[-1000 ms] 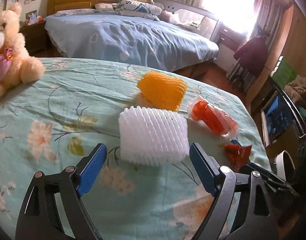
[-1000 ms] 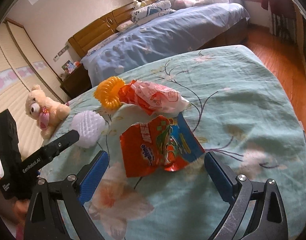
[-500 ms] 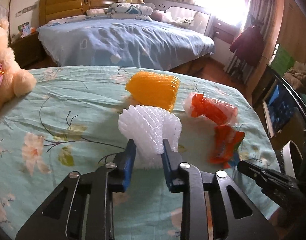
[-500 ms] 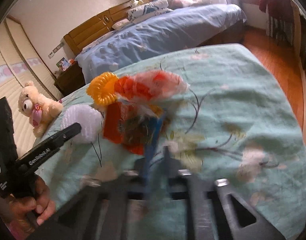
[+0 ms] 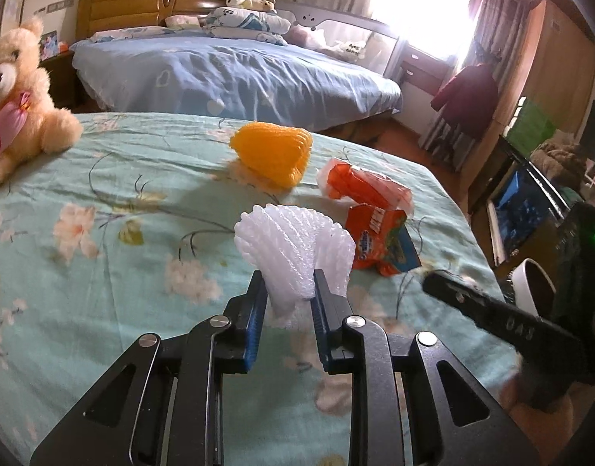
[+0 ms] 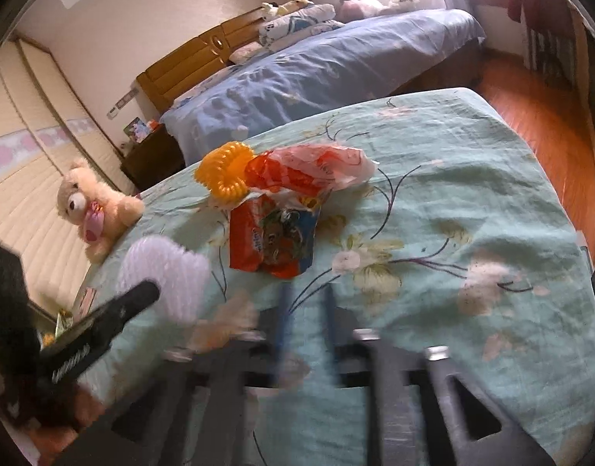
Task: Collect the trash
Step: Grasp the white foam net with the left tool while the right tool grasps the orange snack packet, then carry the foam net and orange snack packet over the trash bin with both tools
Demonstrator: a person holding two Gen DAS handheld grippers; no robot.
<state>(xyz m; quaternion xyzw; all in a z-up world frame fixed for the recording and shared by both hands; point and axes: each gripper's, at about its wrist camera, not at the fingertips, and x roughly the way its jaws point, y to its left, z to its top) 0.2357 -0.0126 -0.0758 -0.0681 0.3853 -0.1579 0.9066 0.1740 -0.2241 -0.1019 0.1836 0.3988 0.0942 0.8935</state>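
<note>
My left gripper is shut on the white foam fruit net, which is squeezed into a fan between the blue pads and held just above the floral bedspread. An orange foam net lies farther back. A red and clear plastic bag lies beside it, and a crumpled orange snack wrapper sits right of the white net. In the right wrist view my right gripper is blurred, its jaws opening. The snack wrapper rests just beyond its tips, with nothing between them.
A plush teddy bear sits at the bedspread's left side. A blue-covered bed stands behind. The bedspread drops off at the right toward a white bin and wooden floor.
The left jaws closed on the white foam net and carried it to the right. The right jaws shut on the snack wrapper, crumpling it, then parted again.
</note>
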